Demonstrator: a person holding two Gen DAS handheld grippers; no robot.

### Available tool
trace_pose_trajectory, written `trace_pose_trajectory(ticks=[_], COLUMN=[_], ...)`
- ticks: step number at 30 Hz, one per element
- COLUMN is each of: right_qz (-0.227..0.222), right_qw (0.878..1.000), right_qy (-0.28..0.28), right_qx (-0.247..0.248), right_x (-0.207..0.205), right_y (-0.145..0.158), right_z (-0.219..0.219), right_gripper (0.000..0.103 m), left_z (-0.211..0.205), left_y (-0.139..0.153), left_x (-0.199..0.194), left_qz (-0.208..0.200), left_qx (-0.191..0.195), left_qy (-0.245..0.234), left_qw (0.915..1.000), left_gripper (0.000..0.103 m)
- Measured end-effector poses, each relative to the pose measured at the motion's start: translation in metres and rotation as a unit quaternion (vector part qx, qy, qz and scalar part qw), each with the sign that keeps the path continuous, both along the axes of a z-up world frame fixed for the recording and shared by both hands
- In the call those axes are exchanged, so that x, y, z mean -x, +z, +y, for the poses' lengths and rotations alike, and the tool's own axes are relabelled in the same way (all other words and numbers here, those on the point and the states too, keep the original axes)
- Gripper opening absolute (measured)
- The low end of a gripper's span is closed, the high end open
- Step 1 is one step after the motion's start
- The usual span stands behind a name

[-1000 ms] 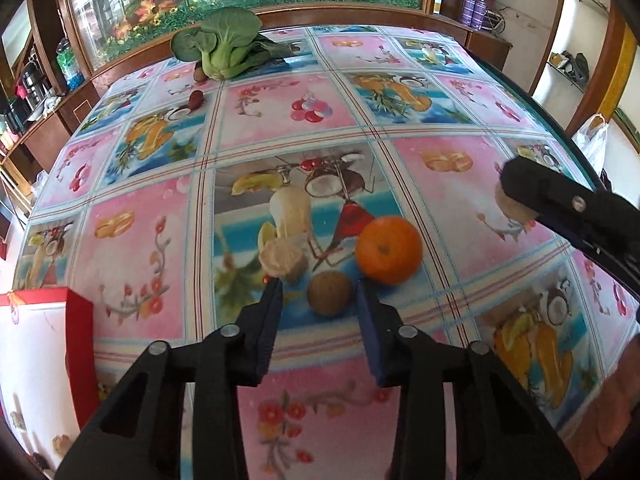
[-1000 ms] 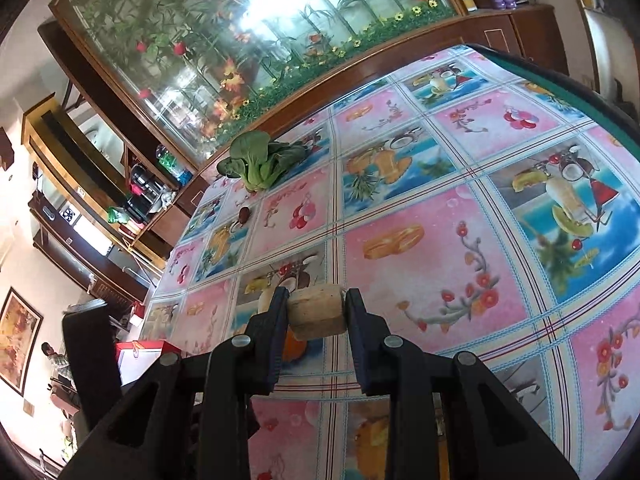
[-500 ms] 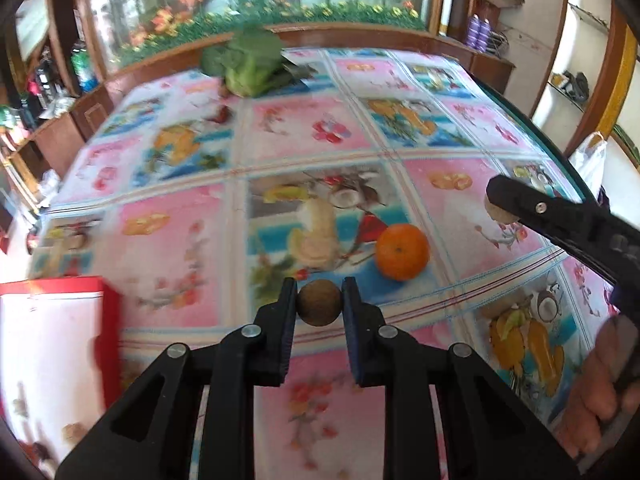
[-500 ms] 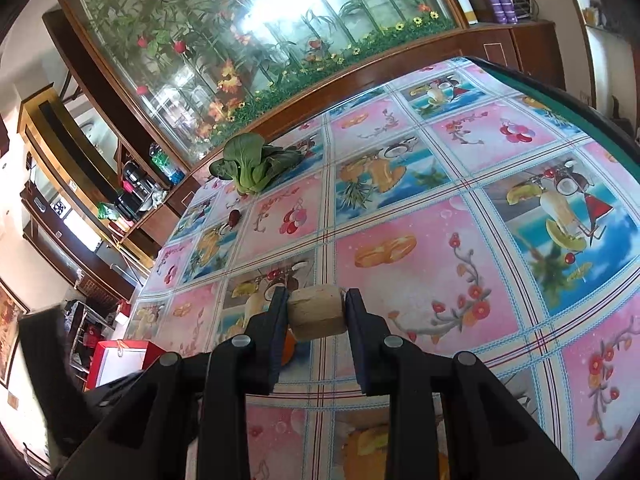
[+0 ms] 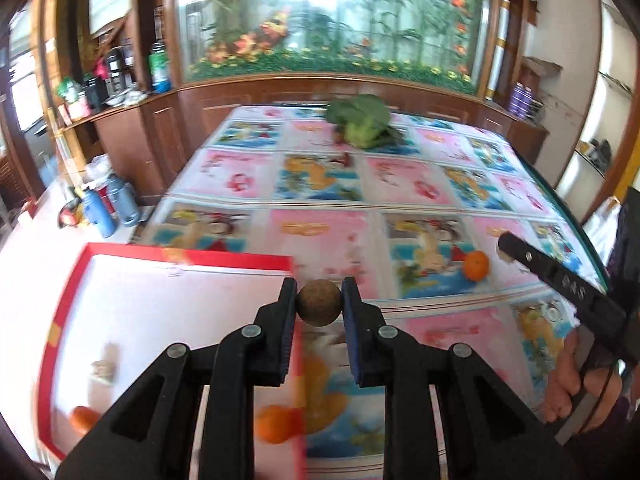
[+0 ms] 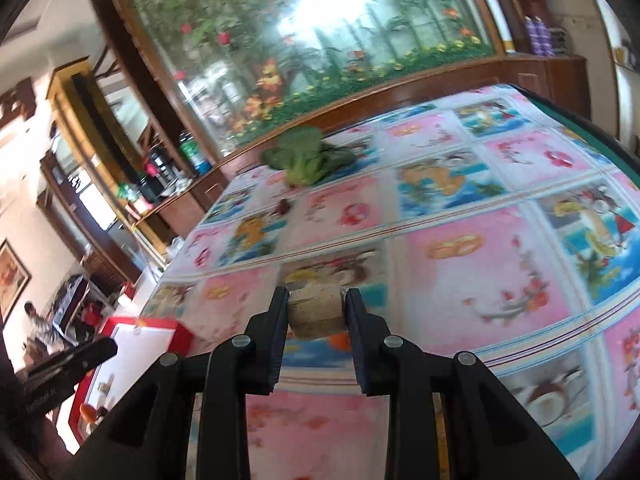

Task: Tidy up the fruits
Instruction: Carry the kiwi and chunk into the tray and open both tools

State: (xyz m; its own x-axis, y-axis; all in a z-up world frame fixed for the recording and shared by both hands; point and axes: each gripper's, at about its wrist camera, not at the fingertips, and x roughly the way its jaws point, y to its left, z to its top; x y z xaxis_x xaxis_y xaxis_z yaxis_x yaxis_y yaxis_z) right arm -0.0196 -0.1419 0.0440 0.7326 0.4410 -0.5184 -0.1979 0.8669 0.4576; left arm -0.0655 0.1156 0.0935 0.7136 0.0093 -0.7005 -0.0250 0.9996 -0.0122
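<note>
While the red-rimmed white box (image 5: 120,256) below and left of the left claw (image 5: 319,306) already holds an orange fruit (image 5: 82,419) and one pale chunk (image 5: 105,366), sorting looks about half done. That claw is clamped on one round brown fruit (image 5: 319,303). One orange tangerine (image 5: 476,266) sits on the tabletop (image 5: 320,236) to its right. Further right, the right claw (image 6: 317,316) grips one pale tan chunk (image 6: 317,314).

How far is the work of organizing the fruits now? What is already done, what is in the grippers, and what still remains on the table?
Done: an orange fruit and a pale piece already lie in the red-rimmed box.
In hand: the left gripper is shut on a round brown fruit; the right gripper is shut on a pale beige chunk.
Left: an orange on the tablecloth and a small dark red fruit near the leafy greens.
</note>
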Motion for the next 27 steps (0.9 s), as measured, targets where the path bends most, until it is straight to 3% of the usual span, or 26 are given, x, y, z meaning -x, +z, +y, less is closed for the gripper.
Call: trace_pose_trajectory(ticks=[10,15,21,27], right_qz=[0.007,0.019,0.060,0.094], right_qw=[0.984,0.973,0.962,0.952], right_qy=[0.177,0.227,0.262,0.287], right_qx=[0.000,0.017,0.042,0.049], right_x=[0.008,0.006,0.004,0.002], right_y=[0.009,0.004,-0.015,-0.026], right_z=[0.158,0.218,0.247,0.245], right_gripper=[0.027,0.027,0.027,0.027], left_z=[0.104,0.150,0.182,0.179], left_y=[-0.012,-0.022,-0.034,-0.051], left_x=[0.025,0.028,0.022,0.013], left_qz=[-0.002,0.014,0.040,0.072], left_qx=[-0.021,-0.017,-0.017,-0.023], left_qy=[0.114,0.162,0.195,0.192], left_qw=[0.9932,0.9865,0.9798,0.9783], left_gripper=[0.024,0.024,0.024,0.024])
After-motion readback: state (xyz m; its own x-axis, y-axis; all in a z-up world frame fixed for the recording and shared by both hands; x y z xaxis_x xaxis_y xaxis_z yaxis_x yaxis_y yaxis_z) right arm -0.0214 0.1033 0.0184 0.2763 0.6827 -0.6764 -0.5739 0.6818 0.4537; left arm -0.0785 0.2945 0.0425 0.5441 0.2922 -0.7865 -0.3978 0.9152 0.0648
